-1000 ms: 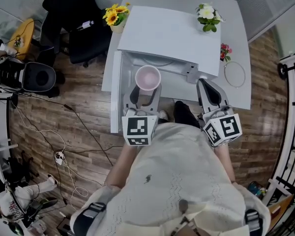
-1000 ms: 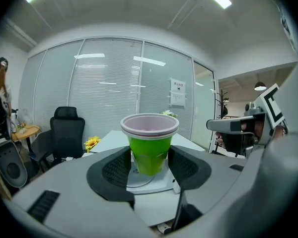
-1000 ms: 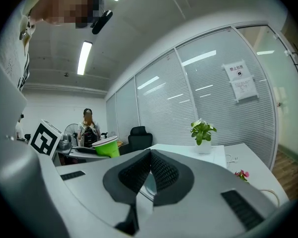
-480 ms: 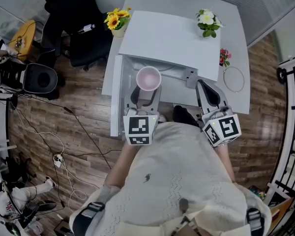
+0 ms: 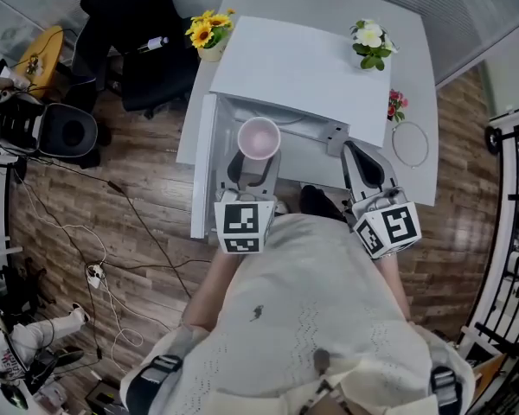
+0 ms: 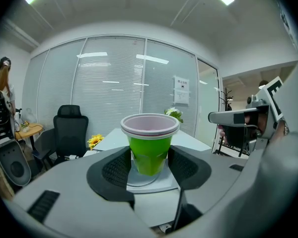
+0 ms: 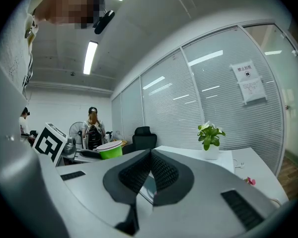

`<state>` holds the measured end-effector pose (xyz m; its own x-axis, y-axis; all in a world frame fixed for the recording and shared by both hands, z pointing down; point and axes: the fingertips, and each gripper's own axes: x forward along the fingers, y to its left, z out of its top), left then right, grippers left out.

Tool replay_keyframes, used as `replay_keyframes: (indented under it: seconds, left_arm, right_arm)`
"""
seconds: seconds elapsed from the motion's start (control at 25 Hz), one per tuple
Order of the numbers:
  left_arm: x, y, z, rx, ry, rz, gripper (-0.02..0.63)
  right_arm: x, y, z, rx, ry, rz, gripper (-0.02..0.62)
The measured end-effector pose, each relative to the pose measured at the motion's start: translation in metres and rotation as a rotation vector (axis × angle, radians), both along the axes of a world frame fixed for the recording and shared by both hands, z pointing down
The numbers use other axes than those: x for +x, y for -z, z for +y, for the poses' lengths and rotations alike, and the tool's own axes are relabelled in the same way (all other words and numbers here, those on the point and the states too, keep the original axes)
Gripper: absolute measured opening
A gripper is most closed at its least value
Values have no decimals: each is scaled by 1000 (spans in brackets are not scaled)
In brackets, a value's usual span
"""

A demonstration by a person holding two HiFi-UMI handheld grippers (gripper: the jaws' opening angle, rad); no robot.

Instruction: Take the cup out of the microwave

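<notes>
Glass-walled office, wood floor. White table [image 5: 413, 69] carries a white microwave [image 5: 303, 67], its door [image 5: 199, 167] swung open on our left. We note the left gripper [image 6: 150, 166] clamped on the green cup [image 6: 149, 150], one pad against each side, cup upright. From the head view the cup [image 5: 259, 138] hangs just in front of the microwave's open mouth. Right gripper [image 7: 149, 168] has its jaws pressed together with nothing between them, well to the cup's right.
</notes>
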<state>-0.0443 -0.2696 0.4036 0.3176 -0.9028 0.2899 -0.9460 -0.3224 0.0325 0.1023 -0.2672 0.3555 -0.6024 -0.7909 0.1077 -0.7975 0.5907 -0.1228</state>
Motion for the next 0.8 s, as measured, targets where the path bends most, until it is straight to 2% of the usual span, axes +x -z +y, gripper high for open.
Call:
replay_keyframes:
  seconds: [0.8]
  left_arm:
    - [9, -9, 6, -22, -13, -14, 255]
  right_arm:
    - [8, -10, 10, -26, -13, 12, 8]
